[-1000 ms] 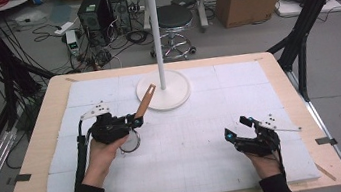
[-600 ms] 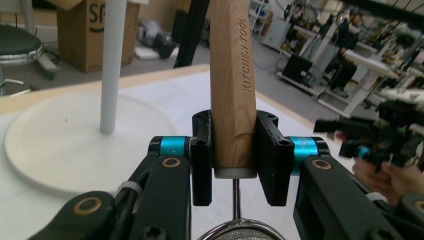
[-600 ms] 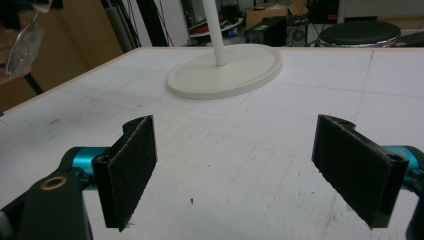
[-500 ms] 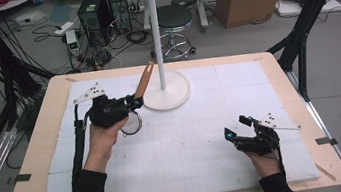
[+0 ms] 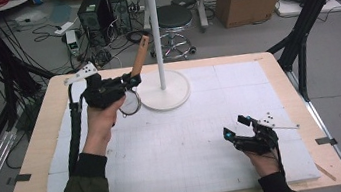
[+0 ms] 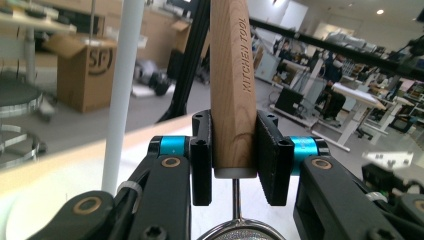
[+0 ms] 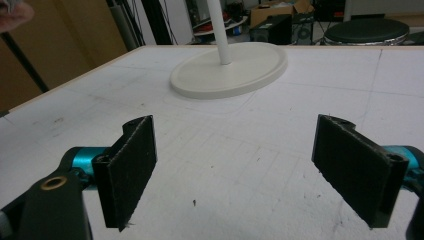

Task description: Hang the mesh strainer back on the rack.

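Left tool [image 6: 233, 165] view alone reads strainer handle [image 6: 232, 85] lettering.

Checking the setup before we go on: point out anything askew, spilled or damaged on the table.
Nothing stands out. The wooden-handled metal strainer is clamped squarely in the left gripper, the white stand is upright, and the right gripper rests open on the white mat.
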A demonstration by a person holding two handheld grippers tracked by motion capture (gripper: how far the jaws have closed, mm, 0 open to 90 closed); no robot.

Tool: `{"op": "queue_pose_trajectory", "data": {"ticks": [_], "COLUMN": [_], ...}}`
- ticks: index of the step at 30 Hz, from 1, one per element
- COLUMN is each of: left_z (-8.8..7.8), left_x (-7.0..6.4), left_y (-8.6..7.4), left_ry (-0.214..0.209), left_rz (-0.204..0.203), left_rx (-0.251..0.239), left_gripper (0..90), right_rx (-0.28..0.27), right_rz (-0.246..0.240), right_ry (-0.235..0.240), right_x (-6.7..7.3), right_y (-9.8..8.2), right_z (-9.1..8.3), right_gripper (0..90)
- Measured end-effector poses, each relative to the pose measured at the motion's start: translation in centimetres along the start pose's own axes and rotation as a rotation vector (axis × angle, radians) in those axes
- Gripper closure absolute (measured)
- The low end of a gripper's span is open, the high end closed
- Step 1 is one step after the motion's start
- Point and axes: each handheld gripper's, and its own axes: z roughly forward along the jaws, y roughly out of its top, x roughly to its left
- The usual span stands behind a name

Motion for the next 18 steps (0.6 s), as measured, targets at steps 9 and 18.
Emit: {"op": "queue_pose_trajectory", "data": {"ticks": [9,18], "left_z": [1.0,1.6], "left_x": [0.1,0.3], "left_y": [3.8,4.8], "left_ry": [-0.018,-0.035], "left_rz": [0.032,0.021], "left_rx": [-0.037,-0.055], "left_gripper": [71.3,71.3], "right_rx": [0.009,0.006], "right_rz": [0.006,0.011], "right_ry": [0.004,0.005], "right_x": [-0.3,-0.2], "right_y": [-0.1,-0.1], "right_z": [0.2,0.0], "right_gripper": [16.9,17.0]}}
